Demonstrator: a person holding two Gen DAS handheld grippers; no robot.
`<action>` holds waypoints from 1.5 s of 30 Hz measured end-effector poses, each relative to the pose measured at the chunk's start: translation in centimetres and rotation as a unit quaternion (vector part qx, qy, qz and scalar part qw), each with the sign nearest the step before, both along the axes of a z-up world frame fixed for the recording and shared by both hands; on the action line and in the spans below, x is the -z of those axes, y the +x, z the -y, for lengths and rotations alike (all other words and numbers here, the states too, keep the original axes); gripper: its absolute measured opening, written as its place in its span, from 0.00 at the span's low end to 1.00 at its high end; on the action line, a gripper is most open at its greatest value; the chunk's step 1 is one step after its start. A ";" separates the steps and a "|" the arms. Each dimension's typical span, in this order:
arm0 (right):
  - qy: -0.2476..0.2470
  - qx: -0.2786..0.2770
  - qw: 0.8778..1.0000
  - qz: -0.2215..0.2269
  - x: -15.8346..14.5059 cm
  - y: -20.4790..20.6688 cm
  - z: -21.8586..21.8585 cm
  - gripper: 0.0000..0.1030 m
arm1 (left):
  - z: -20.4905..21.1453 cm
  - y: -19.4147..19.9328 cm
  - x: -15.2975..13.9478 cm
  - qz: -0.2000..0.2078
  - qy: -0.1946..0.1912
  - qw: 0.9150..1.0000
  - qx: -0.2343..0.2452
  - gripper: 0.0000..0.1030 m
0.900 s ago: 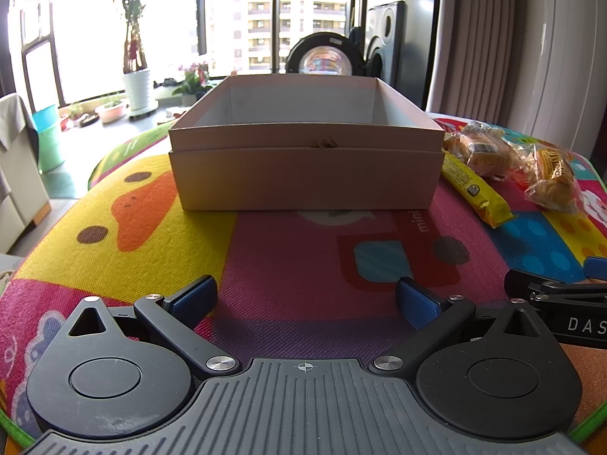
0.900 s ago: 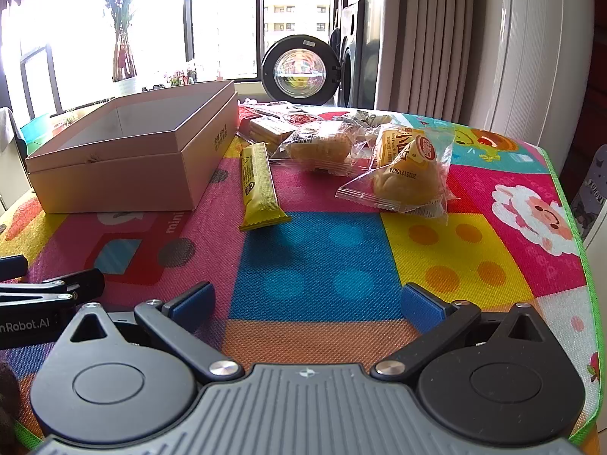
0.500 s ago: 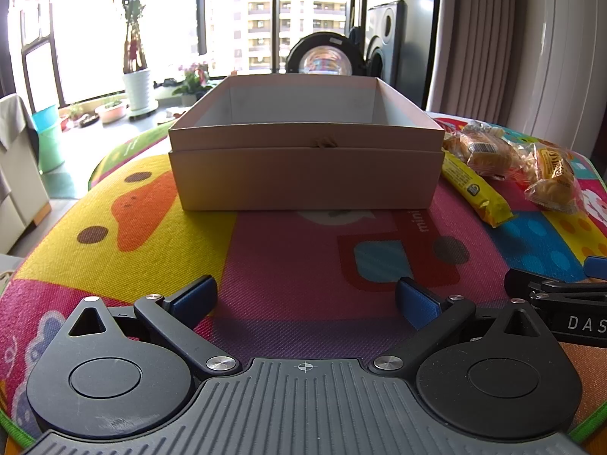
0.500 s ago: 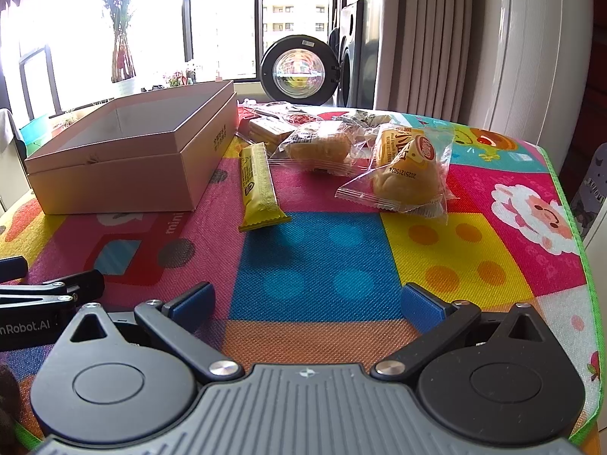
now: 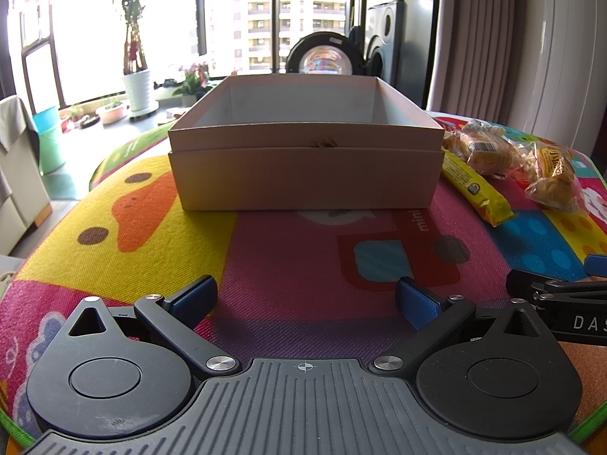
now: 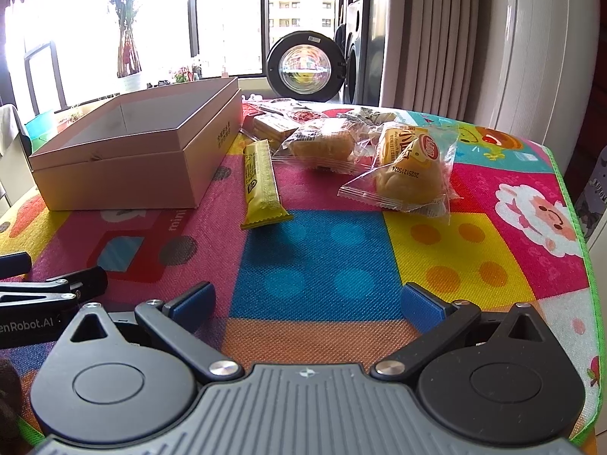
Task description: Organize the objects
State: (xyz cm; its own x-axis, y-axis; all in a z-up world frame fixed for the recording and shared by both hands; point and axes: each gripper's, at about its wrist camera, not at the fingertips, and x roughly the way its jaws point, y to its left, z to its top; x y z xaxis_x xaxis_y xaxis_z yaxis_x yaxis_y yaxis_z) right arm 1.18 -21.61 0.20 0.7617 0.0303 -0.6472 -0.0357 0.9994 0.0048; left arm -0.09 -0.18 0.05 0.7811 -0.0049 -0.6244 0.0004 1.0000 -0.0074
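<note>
At twelve o'clock sits the empty box [image 5: 305, 144]; my left gripper [image 5: 305, 297] and right gripper [image 6: 307, 301] gape wide, holding nothing. Nothing's packed, so next I'd reach for the yellow bar [image 6: 261, 185].

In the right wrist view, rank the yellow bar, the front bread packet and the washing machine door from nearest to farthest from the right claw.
From the right claw:
1. Yellow bar, ahead, slightly left, beside the box.
2. Front bread packet, ahead to the right, only a little farther.
3. Washing machine door, beyond the table, by the window.
</note>
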 end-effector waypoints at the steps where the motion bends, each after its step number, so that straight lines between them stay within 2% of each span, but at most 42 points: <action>1: 0.001 -0.002 1.000 -0.005 -0.1 0.1 0.1 1.00 | 0.0 0.0 0.0 0.000 0.000 1.000 0.000 1.00; 9: -0.006 0.003 1.000 -0.022 -0.3 0.4 -0.3 1.00 | 0.0 0.0 -0.3 0.000 0.005 1.000 -0.001 1.00; 24: -0.006 -0.011 1.000 -0.027 -0.5 0.5 -0.1 1.00 | -0.1 0.1 0.1 0.001 0.002 1.000 -0.003 1.00; 28: -0.001 -0.013 1.000 -0.028 -0.7 0.5 0.0 1.00 | -0.2 -0.3 -0.1 0.004 -0.003 1.000 0.012 1.00; 29: 0.005 -0.015 0.999 -0.030 -0.8 0.4 0.1 1.00 | -0.2 -0.3 -0.3 0.002 -0.004 1.000 0.020 1.00; 31: 0.054 -0.022 0.998 -0.029 -1.4 0.0 0.7 1.00 | -0.7 -0.4 -0.9 0.006 -0.008 1.000 0.029 1.00; 33: 0.097 -0.029 0.995 -0.013 -2.6 -0.6 1.3 1.00 | -1.8 -0.3 -2.3 0.032 -0.013 0.999 0.022 1.00; 34: 0.100 -0.027 0.995 0.007 -3.4 -1.0 1.5 1.00 | -2.5 0.0 -3.2 0.050 -0.016 0.999 0.013 1.00; 37: 0.062 -0.017 0.995 0.072 -5.7 -1.9 1.1 1.00 | -5.2 1.6 -5.8 0.108 -0.023 0.994 -0.012 1.00; 39: 0.047 -0.014 0.993 0.108 -6.9 -2.3 1.0 1.00 | -7.1 3.6 -7.0 0.129 -0.022 0.991 -0.029 1.00; 42: 0.049 0.002 0.988 0.147 -8.0 -2.4 1.2 1.00 | -9.4 7.6 -7.0 0.105 -0.014 0.993 -0.044 1.00; 44: 0.050 0.006 0.988 0.149 -8.2 -1.8 1.4 1.00 | -10.5 10.1 -6.5 0.089 -0.024 0.994 -0.051 0.97; 45: 0.047 -0.001 0.989 0.140 -8.3 -1.1 1.5 1.00 | -10.9 11.2 -6.2 0.081 -0.031 0.995 -0.053 0.84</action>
